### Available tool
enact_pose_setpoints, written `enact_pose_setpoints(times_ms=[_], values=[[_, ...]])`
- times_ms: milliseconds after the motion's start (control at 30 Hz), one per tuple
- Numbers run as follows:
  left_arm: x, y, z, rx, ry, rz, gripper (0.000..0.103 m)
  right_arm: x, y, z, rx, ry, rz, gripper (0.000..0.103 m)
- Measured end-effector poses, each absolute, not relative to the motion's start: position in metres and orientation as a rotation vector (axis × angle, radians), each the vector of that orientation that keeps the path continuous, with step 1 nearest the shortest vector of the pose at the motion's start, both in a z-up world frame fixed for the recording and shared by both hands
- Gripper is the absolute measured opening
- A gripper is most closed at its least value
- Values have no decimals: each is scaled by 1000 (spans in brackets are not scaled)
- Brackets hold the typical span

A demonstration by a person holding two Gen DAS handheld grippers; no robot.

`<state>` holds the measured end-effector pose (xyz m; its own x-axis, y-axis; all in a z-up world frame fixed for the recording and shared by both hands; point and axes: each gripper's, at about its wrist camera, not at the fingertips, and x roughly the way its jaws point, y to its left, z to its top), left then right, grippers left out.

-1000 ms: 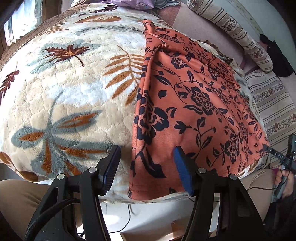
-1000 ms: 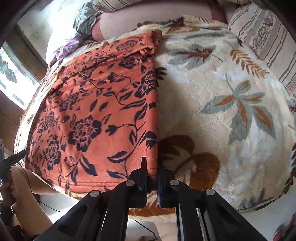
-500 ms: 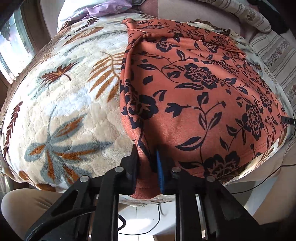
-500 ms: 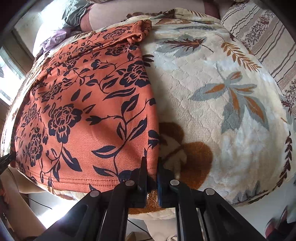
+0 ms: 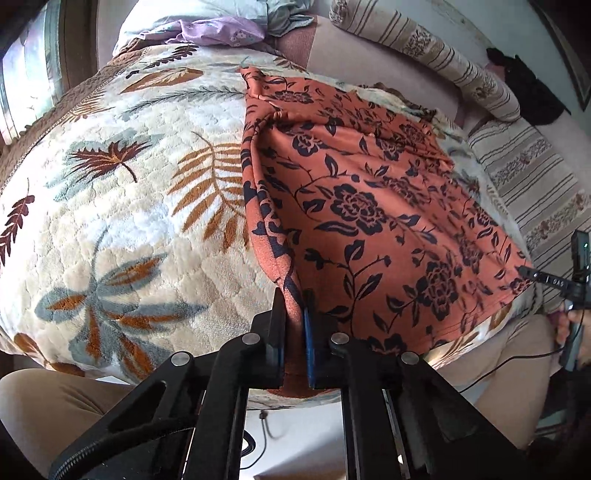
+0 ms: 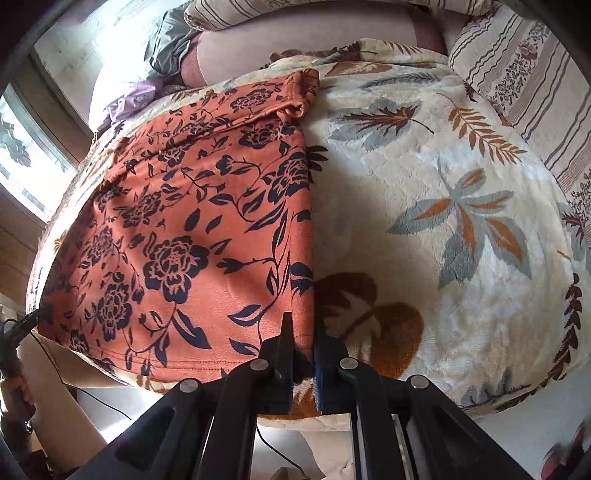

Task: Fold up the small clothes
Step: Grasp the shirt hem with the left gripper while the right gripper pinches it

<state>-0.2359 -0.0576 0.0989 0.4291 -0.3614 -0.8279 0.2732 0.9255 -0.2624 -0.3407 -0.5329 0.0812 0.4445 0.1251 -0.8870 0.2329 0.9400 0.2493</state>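
now both near corners pinched: left gripper (image 5: 294, 314) clamped on the orange floral cloth (image 5: 369, 206) at its left hem corner, right gripper (image 6: 303, 334) clamped on the right. lies flat on the leafy blanket (image 5: 110, 206), long axis running straight away. only the left view shows the opposite tool.

I've got a cream quilted blanket (image 5: 122, 206) with a leaf print spread across the whole near surface. Far behind it sits a striped bolster cushion (image 5: 424, 48); a lilac cloth (image 5: 218, 33) lies bunched at the far left. Striped upholstery (image 6: 524, 70) runs along the right, and a window (image 6: 22, 158) glows at left.
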Motion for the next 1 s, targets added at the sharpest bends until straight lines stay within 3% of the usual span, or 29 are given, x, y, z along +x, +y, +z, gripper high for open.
enact_pose_setpoints(times_ms=[633,1000], values=[[-189,-57,156,-261,992,-483,7,-315,-544,136,416,968,-8,7],[-115,-58,173,-385,962,-461,6,-270,-568,157,495,889,-28,7]])
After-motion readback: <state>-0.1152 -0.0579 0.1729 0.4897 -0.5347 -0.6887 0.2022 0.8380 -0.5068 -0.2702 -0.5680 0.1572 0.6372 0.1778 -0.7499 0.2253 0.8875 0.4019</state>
